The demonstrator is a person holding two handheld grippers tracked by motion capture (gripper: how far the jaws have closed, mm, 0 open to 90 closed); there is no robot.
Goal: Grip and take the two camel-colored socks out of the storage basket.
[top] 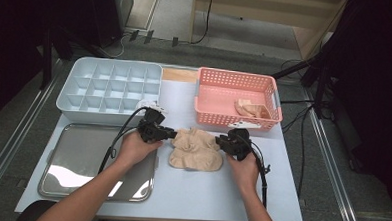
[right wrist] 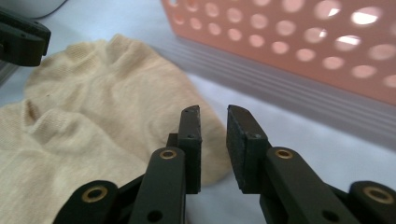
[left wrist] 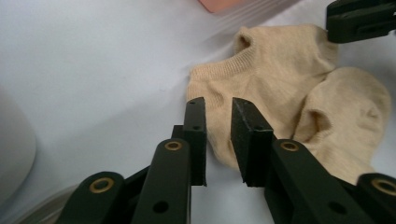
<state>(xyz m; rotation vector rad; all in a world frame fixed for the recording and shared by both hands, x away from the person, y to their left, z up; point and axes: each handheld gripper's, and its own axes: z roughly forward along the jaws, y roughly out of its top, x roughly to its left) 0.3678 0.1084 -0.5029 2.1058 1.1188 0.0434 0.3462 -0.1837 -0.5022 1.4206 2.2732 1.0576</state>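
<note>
floor: grey carpet (top: 247,47) | wooden unit (top: 268,8) | cables (top: 303,120)

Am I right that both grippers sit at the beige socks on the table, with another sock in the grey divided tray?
Not quite: the other sock lies in the pink basket, as the high view shows. The grey divided tray holds nothing.

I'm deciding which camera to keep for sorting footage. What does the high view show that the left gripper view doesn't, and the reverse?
High view alone: the divided bin, the metal tray, and a sock lying in the pink basket. Left gripper view alone: the left tool with its jaws parted, their tips over the sock's edge, not pinching it. Both: the beige socks on the table.
</note>
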